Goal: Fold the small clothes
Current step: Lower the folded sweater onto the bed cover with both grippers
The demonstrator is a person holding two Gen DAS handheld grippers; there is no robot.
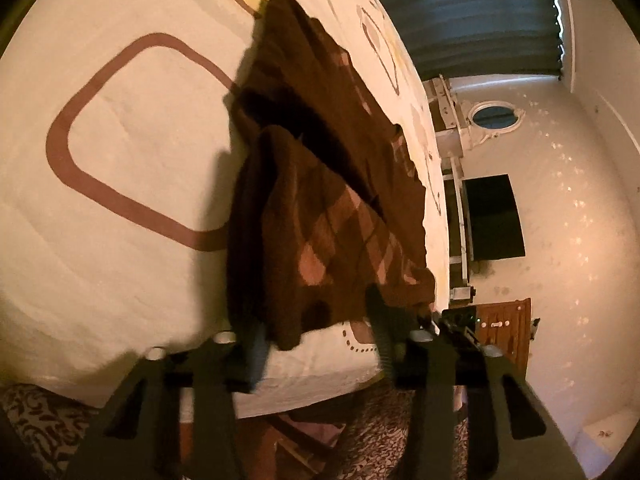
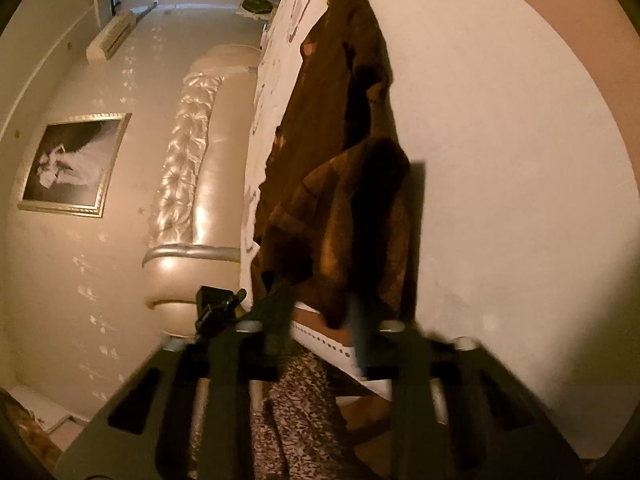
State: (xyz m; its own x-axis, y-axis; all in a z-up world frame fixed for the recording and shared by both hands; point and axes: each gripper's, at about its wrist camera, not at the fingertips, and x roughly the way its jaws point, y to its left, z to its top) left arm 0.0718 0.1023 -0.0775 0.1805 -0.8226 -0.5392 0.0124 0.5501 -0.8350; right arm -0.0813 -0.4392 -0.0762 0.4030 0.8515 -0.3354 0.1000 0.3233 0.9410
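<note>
A dark brown cloth with pink checks (image 1: 332, 184) lies on the white bed, its near part folded over and hanging down over the fingertips. My left gripper (image 1: 316, 320) has its fingers wide apart, with the cloth's near edge draped between them. In the right wrist view the same cloth (image 2: 340, 184) runs away from me along the bed. My right gripper (image 2: 320, 312) also has its fingers apart, the cloth's near end hanging over them. No pinch on the cloth shows in either view.
The bed sheet (image 1: 120, 160) is white with brown rounded squares. A patterned carpet (image 2: 296, 408) lies below the bed's edge. A padded headboard (image 2: 192, 184) and a framed picture (image 2: 72, 164) stand on the wall. A wooden door (image 1: 504, 328) is at the right.
</note>
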